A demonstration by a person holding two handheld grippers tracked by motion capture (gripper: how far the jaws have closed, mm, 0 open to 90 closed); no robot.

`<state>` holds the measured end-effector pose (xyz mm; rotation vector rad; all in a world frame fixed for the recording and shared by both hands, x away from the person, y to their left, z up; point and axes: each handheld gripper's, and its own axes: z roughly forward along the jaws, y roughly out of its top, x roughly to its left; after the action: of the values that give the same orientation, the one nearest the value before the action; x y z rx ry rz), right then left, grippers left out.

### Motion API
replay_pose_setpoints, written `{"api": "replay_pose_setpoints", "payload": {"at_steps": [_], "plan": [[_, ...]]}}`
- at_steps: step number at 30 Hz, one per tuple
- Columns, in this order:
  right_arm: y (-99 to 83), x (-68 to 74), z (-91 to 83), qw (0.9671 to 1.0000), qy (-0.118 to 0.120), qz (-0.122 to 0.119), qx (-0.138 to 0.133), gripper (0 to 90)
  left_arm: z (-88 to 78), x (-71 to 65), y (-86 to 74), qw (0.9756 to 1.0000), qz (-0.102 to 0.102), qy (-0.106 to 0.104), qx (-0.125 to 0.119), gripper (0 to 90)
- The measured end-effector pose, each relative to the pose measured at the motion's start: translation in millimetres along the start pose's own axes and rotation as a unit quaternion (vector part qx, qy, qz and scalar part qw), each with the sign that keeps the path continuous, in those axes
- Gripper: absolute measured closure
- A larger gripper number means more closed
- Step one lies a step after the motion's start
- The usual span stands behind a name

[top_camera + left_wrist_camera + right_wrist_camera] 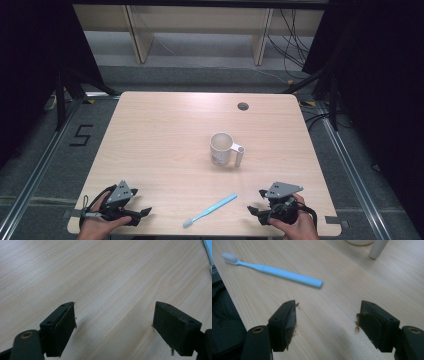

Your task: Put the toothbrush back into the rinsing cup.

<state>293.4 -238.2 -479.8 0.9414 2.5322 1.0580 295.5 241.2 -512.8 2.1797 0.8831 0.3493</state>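
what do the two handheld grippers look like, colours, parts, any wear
Both the left gripper and right gripper are black, each topped with a grey three-cornered plate. Each has two flat, blocky black jaws with screw holes; the pads show frayed brownish wear at their edges. No sleeves reach the hands.

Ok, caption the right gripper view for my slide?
Open right gripper over the table, blue toothbrush lying ahead.

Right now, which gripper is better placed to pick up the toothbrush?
Right. The right gripper is open, with the toothbrush handle lying just ahead of it. The left gripper faces bare table.
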Motion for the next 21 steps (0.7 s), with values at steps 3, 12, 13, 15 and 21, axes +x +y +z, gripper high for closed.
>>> {"api": "replay_pose_setpoints", "payload": {"at_steps": [3, 12, 13, 15, 21], "plan": [[0.5, -1.0, -0.4, 1.0000, 0.001, -0.001, -0.001, 29.0, 0.1, 0.1, 0.0, 1.0000, 0.000, 0.000, 0.001, 17.7], [5.6, 1.2, 1.3, 0.9996, 0.028, -0.006, -0.005, 16.4, 1.6, 0.3, 0.2, 1.0000, -0.002, -0.004, -0.001, 17.7], [7.1, 2.0, 1.2, 0.9996, 0.028, -0.008, -0.004, 16.4, 2.0, 0.1, 0.0, 1.0000, -0.004, -0.003, -0.004, 17.7], [10.2, 4.3, 2.1, 0.9994, 0.031, -0.014, -0.006, 19.6, 1.3, -0.2, 0.0, 1.0000, -0.005, -0.001, -0.002, 17.7], [19.7, 9.5, 8.0, 0.9966, 0.060, -0.056, -0.002, 30.5, 1.1, -0.4, -0.3, 1.0000, -0.009, 0.000, -0.003, 17.7]]}}
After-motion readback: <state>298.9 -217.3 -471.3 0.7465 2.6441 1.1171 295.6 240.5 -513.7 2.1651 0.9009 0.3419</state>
